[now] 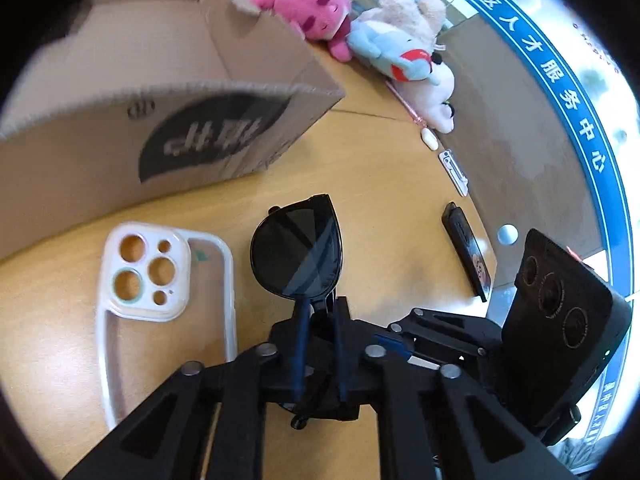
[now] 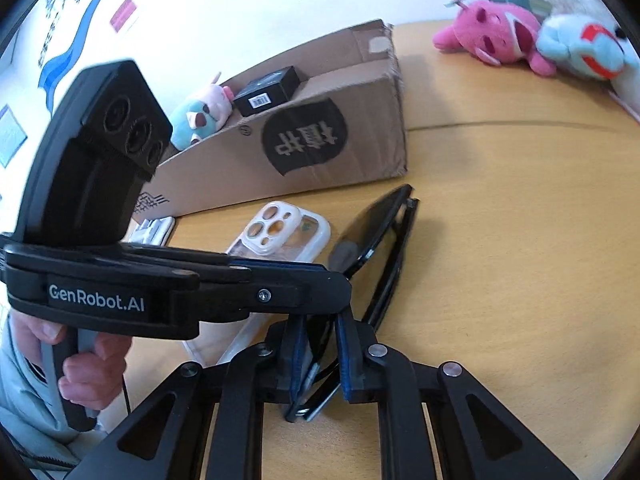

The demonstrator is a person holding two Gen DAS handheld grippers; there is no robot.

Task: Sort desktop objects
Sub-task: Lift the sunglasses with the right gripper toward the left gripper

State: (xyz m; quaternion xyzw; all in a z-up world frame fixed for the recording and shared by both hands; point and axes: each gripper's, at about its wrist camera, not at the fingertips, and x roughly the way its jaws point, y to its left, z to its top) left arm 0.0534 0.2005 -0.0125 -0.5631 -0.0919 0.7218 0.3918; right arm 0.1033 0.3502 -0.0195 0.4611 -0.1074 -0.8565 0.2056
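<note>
Both grippers were clamped on the folded sunglasses (image 1: pixel 297 255) just above the worktop (image 1: pixel 380 168): left gripper (image 1: pixel 320 312) and right gripper (image 2: pixel 320 356) closed tight on its near end, long axis pointing fwd toward the cardboard box (image 1: pixel 168 92) ahead-left, w/ left nearer it.

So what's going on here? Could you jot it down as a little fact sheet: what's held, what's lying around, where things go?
Surface: wooden table
Held item: folded black sunglasses, lenses sticking out forward
Left tongs: closed on the sunglasses
Right tongs: also closed on the sunglasses
Beside the sunglasses: clear phone case, flat on the table
Container: open cardboard box holding a small plush and a black packet
Far edge: pink plush and pale blue plush
</note>
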